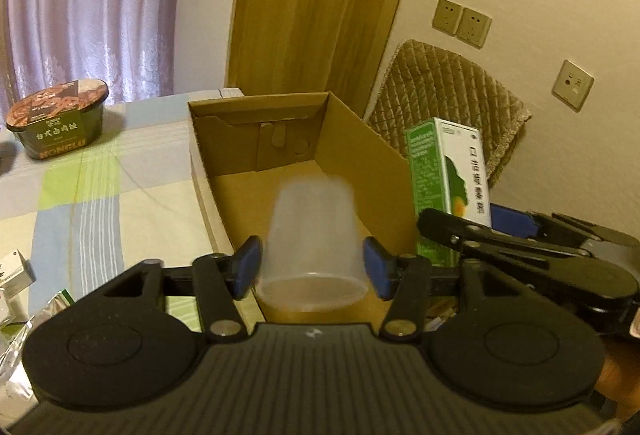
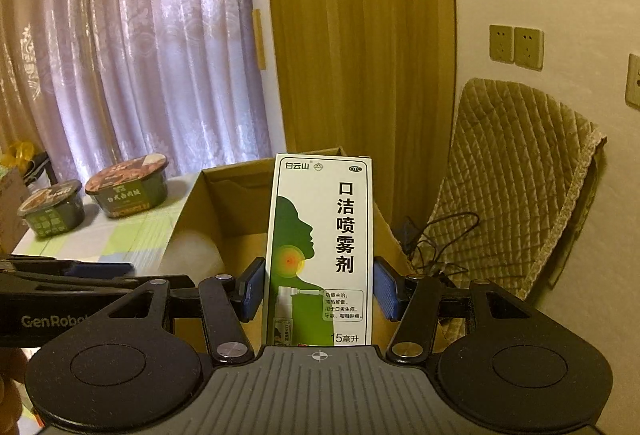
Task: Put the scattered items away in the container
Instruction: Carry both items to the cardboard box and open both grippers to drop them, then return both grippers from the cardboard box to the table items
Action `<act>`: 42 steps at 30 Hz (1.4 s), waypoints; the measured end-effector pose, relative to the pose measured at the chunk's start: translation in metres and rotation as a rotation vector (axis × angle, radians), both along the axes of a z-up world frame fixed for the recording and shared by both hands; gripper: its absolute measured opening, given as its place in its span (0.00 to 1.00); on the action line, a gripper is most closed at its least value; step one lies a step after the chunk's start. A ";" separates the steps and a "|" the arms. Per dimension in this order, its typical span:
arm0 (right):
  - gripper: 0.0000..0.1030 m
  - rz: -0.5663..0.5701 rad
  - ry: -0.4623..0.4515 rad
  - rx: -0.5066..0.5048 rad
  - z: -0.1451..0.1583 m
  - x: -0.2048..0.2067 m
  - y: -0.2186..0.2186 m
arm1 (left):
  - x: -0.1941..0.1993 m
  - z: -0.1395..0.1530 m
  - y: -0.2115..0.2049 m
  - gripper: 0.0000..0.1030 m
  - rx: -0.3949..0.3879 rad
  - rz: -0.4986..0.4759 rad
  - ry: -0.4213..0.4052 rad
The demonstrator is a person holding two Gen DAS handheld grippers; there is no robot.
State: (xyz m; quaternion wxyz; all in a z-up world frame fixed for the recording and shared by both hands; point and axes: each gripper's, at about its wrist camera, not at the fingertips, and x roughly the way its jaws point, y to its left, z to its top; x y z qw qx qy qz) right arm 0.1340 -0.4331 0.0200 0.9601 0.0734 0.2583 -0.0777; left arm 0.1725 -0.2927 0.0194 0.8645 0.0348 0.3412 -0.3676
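Pinching a plastic cup [image 1: 312, 235], left fingers [image 1: 250, 267]; right fingers [image 2: 254, 289] a spray box [image 2: 320, 251].

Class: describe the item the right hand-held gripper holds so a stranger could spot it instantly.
Find the open cardboard box on the checked tablecloth. Above its right side, the right hand-held gripper grips an upright spray carton. Unlike the translucent cup nearby, it is white-and-green, showing a head silhouette.

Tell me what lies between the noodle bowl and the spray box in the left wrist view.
The open cardboard box lies between the noodle bowl and the spray box; bare checked cloth fills the stretch from bowl to carton. The left wrist view shows this.
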 end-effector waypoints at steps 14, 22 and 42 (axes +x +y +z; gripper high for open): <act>0.56 0.009 -0.008 0.012 -0.001 0.003 0.002 | 0.002 -0.009 0.035 0.69 0.014 0.064 0.033; 0.72 0.050 -0.027 0.002 -0.001 0.009 0.011 | 0.003 -0.008 0.039 0.69 0.015 0.066 0.027; 0.86 0.012 -0.087 0.011 0.003 0.002 0.008 | -0.002 -0.020 0.061 0.72 0.073 0.095 0.052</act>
